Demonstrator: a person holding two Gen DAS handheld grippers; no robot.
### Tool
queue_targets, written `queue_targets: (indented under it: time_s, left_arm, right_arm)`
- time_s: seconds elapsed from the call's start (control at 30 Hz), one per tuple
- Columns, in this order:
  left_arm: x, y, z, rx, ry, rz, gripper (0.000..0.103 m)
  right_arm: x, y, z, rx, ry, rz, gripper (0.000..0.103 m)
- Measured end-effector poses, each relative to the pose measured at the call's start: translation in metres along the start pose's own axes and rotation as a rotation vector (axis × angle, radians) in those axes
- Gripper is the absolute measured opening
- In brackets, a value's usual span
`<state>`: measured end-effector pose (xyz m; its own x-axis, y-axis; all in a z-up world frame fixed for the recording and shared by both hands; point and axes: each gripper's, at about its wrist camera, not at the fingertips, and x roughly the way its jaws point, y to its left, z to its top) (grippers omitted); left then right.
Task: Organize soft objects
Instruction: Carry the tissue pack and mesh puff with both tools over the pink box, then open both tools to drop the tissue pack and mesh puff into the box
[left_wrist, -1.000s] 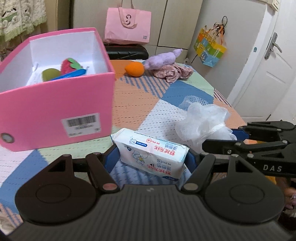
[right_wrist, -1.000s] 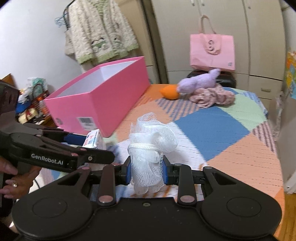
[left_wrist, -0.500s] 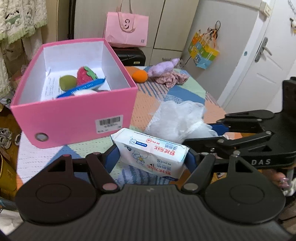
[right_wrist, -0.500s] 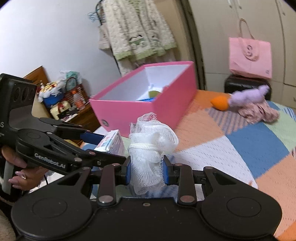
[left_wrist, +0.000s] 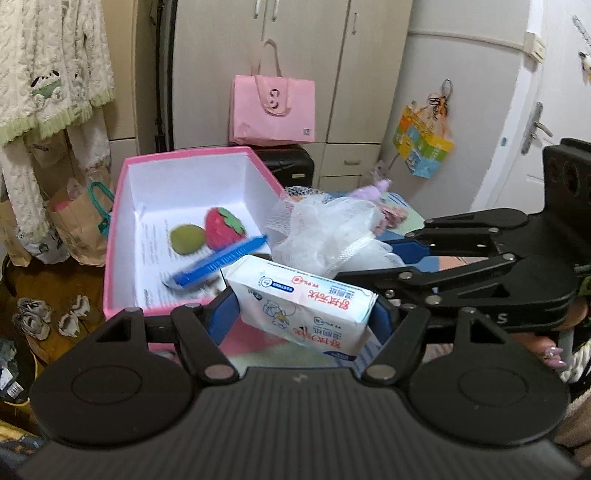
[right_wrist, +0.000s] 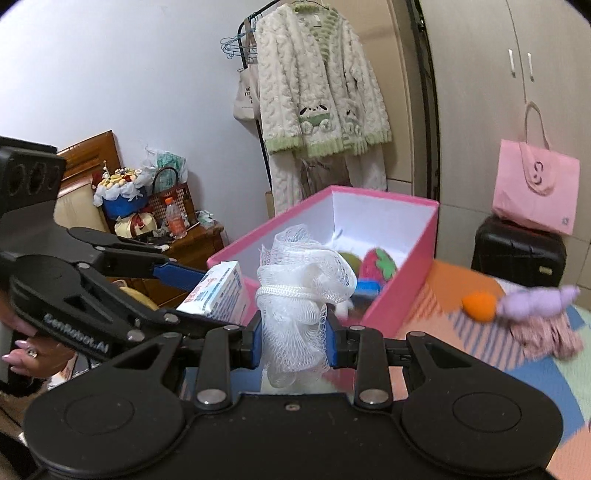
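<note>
My left gripper (left_wrist: 301, 314) is shut on a white tissue pack (left_wrist: 301, 306) and holds it in the air over the near edge of the pink box (left_wrist: 122, 206). My right gripper (right_wrist: 293, 339) is shut on a white mesh bath puff (right_wrist: 299, 291), raised beside the box's near corner. The box (right_wrist: 402, 273) holds a green ball (left_wrist: 186, 239), a red strawberry toy (left_wrist: 223, 228) and a blue packet (left_wrist: 221, 260). The puff (left_wrist: 332, 232) and right gripper show at right in the left wrist view; the tissue pack (right_wrist: 218, 295) shows at left in the right wrist view.
An orange toy (right_wrist: 479, 305), a purple plush (right_wrist: 535, 301) and a pink cloth (right_wrist: 546, 332) lie on the patchwork cover beyond the box. A black suitcase (right_wrist: 517, 254) with a pink bag (right_wrist: 535, 184) stands behind. A coat (right_wrist: 317, 85) hangs at the wall. Bags sit on the floor left.
Both grippers have risen and moved toward the pink box with their loads. The box's inside now shows from above. Grips are unchanged.
</note>
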<state>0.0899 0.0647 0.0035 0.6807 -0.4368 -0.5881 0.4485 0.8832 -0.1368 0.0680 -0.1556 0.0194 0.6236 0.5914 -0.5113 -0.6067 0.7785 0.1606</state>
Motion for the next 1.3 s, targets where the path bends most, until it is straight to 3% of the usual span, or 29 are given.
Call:
queue_targets:
  time_s: [0.13, 0.33, 0.57, 0.67, 0.87, 1.07, 1.3]
  left_arm:
    - [0.016, 0.024, 0.017, 0.001, 0.015, 0.009, 0.071]
    - [0.045, 0.045, 0.037, 0.037, 0.085, 0.04, 0.071]
    - [0.073, 0.08, 0.05, -0.004, 0.143, 0.079, 0.072]
    - [0.083, 0.086, 0.05, 0.059, 0.161, 0.104, 0.072]
    - [0.099, 0.095, 0.054, 0.078, 0.217, 0.101, 0.073]
    - [0.1, 0.091, 0.05, 0.132, 0.227, 0.143, 0.076]
    - [0.082, 0.085, 0.048, 0.142, 0.207, 0.161, 0.077]
  right_arm:
    - [0.029, -0.016, 0.018, 0.019, 0.013, 0.032, 0.037]
    - [0.072, -0.03, 0.043, 0.032, 0.089, 0.025, 0.037]
    - [0.126, -0.051, 0.074, 0.132, 0.211, 0.1, 0.037]
    - [0.148, -0.052, 0.078, 0.142, 0.263, 0.086, 0.037]
    - [0.181, -0.049, 0.079, 0.156, 0.323, 0.089, 0.04]
    - [0.193, -0.058, 0.078, 0.197, 0.36, 0.084, 0.06]
    - [0.17, -0.052, 0.081, 0.147, 0.325, 0.045, 0.061]
